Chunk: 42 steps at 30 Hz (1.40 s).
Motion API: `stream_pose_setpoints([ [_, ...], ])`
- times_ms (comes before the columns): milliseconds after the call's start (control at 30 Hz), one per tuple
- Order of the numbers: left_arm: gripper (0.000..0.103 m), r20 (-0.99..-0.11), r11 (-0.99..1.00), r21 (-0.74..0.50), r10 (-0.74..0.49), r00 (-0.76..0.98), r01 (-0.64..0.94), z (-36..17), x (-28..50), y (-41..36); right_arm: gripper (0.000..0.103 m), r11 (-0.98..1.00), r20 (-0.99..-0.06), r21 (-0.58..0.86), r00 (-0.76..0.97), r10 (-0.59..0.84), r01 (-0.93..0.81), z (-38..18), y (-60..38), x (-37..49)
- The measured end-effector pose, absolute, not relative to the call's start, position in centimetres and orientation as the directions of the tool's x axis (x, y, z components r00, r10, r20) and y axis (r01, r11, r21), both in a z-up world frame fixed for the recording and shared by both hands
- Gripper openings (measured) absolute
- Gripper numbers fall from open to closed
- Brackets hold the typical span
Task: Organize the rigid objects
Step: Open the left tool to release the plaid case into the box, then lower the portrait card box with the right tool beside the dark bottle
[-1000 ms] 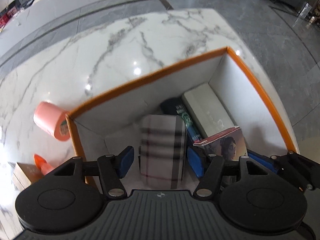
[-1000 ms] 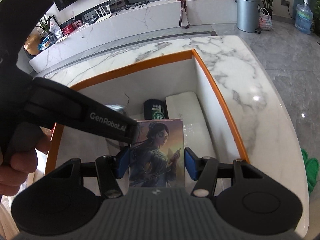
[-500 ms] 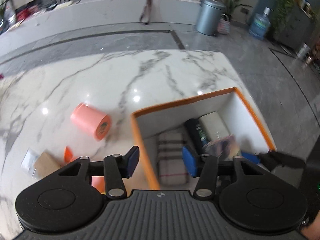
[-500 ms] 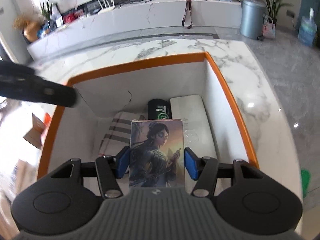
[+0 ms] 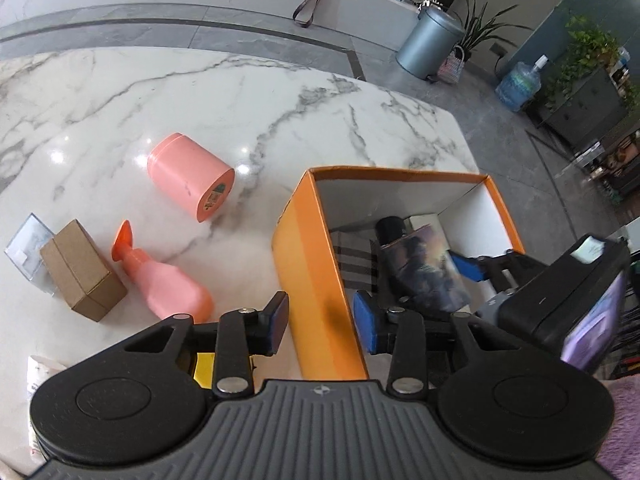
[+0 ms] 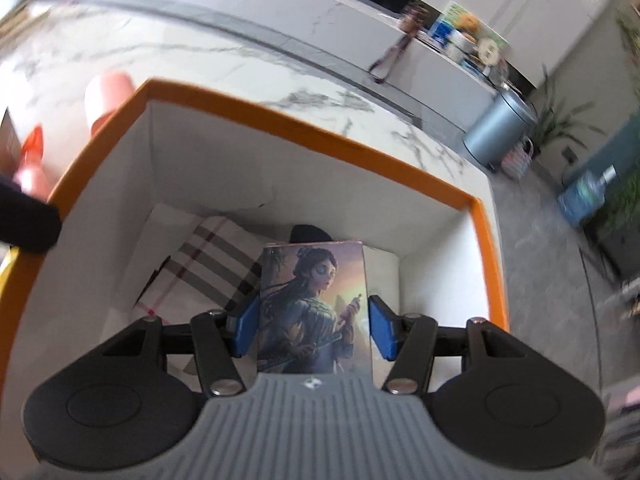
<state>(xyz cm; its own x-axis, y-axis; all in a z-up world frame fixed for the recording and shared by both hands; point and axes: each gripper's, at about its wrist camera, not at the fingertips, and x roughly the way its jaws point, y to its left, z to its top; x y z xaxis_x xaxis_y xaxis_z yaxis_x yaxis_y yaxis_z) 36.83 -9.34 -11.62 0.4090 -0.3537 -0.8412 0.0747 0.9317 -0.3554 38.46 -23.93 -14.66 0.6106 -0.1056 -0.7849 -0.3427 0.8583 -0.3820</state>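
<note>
An orange box [image 5: 316, 264] with white inner walls stands on the marble table. My right gripper [image 6: 314, 328] is shut on a picture box [image 6: 316, 308] showing a painted woman, and holds it upright inside the orange box [image 6: 304, 128]. Beneath it lie a plaid case [image 6: 216, 264], a black bottle [image 6: 310, 234] and a white box [image 6: 384, 260]. My left gripper [image 5: 320, 322] hovers above the orange box's left wall, its jaws closing with nothing gripped. In the left wrist view the picture box [image 5: 424, 268] is blurred.
Left of the orange box on the table lie a pink jar [image 5: 188, 176] on its side, a pink spray bottle [image 5: 160, 276], a brown carton [image 5: 80, 272] and a clear case [image 5: 24, 248]. A yellow item [image 5: 208, 364] sits under my left fingers. The table edge runs just right of the box.
My left gripper has drawn back out of the orange box to its left wall, and its jaws have narrowed. My right gripper has rolled and moved across the orange box with the picture box.
</note>
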Motion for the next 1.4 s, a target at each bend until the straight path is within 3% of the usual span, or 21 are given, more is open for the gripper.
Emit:
stream_pose_setpoints([
  [267, 0.045, -0.825, 0.906, -0.421, -0.406, 0.393, 0.052, -12.2, 37.1, -8.1, 0.058, 0.817, -0.788, -0.37, 0.615, -0.024, -0.442, -15.2, -22.9, 38.3],
  [467, 0.045, -0.821, 0.897, -0.439, -0.421, 0.386, 0.046, -12.4, 37.1, -7.9, 0.058, 0.898, -0.848, -0.115, 0.513, 0.134, -0.425, -14.7, -23.5, 39.8],
  [767, 0.045, -0.818, 0.889, -0.456, -0.435, 0.377, 0.038, -12.7, 37.1, -7.9, 0.058, 0.939, -0.841, 0.325, 0.418, 0.342, -0.115, -14.2, -28.7, 41.4],
  [1133, 0.045, -0.823, 0.892, -0.451, -0.431, 0.369, 0.036, -12.8, 37.0, -8.3, 0.064, 0.946, -0.869, 0.324, 0.391, 0.302, -0.011, -15.1, -28.5, 41.5],
  [1400, 0.045, -0.824, 0.889, -0.458, -0.436, 0.362, 0.03, -13.1, 36.8, -8.3, 0.063, 0.902, -0.836, 0.431, 0.369, 0.407, -0.018, -16.4, -28.4, 42.5],
])
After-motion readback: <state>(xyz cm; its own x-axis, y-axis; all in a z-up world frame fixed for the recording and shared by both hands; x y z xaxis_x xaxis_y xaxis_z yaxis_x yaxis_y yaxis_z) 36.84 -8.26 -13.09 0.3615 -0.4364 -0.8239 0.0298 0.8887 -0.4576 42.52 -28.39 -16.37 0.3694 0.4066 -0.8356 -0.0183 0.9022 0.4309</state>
